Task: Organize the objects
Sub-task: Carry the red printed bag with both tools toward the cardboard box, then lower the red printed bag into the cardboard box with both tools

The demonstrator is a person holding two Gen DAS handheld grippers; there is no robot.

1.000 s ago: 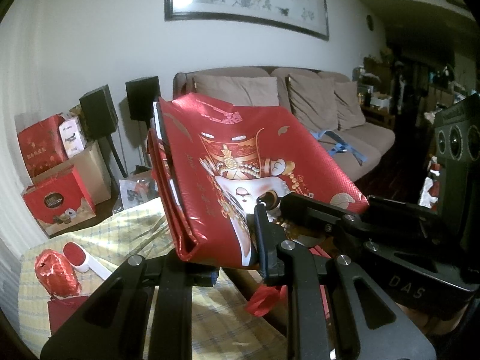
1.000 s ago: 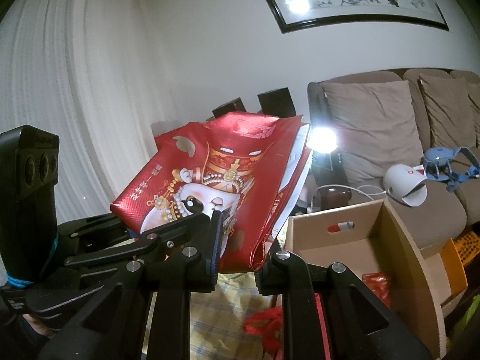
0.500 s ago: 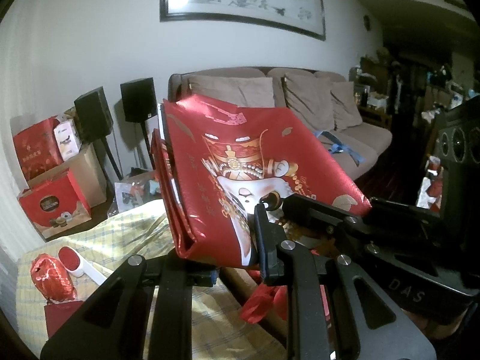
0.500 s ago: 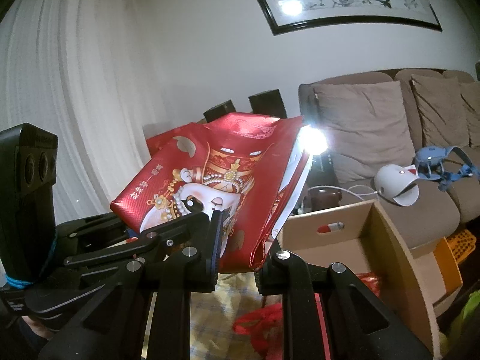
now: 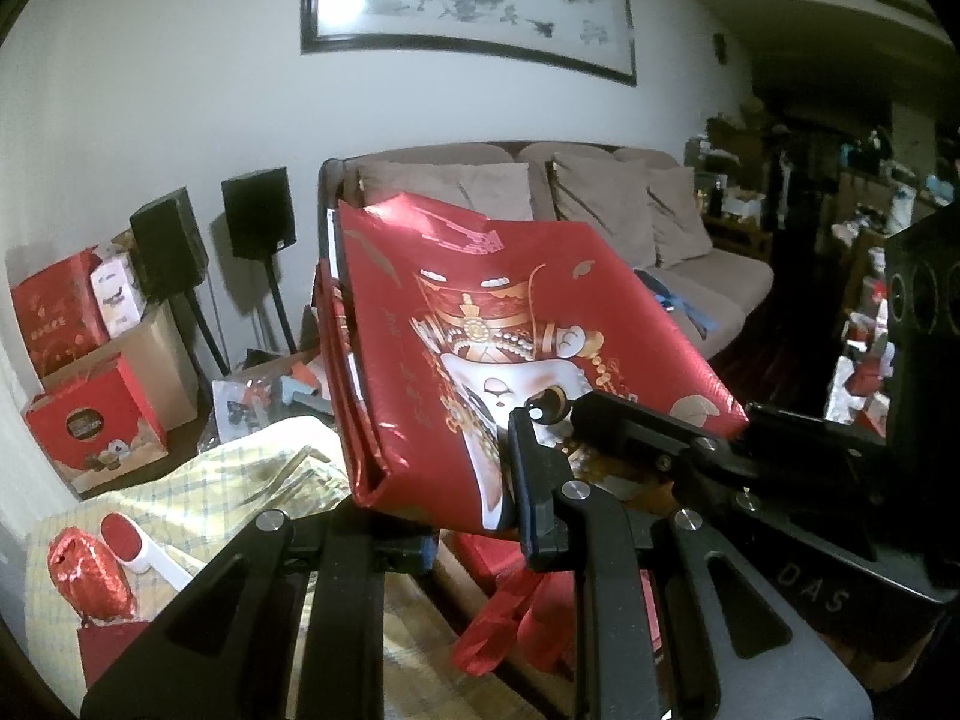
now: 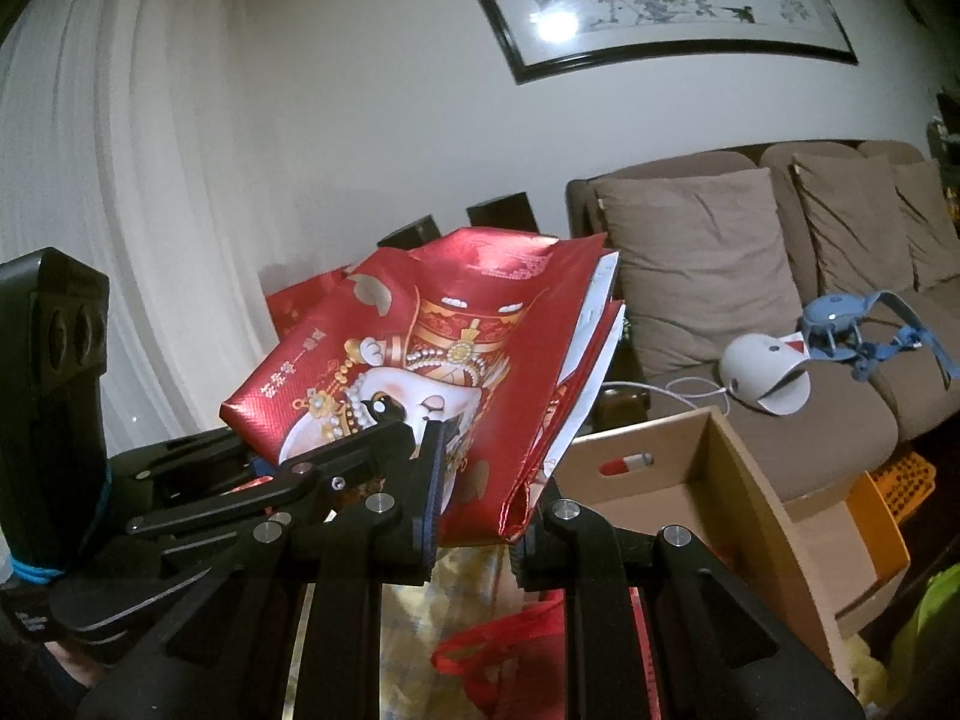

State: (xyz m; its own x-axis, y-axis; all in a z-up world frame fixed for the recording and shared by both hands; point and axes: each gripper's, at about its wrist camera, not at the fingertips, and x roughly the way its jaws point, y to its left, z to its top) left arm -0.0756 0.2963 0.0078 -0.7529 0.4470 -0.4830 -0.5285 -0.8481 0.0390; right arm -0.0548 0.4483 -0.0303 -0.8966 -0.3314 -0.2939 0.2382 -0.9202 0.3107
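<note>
We hold the red bag (image 5: 498,348) aloft over the table (image 5: 252,480), flat between us. Our left gripper (image 5: 474,522) pinches its near edge; our right gripper (image 6: 474,522) pinches the opposite one. A box (image 6: 744,516) stands at four o'clock.

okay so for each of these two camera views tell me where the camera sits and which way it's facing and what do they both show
Left wrist: sits on the left gripper, facing the sofa and speakers; its own jaws clamp the red gift bag, and the right gripper enters from the right.
Right wrist: sits on the right gripper, facing the curtain, the sofa and an open cardboard box; the left gripper enters from the left.
Shared: the bag, held by both, plus sofa and framed painting.
</note>
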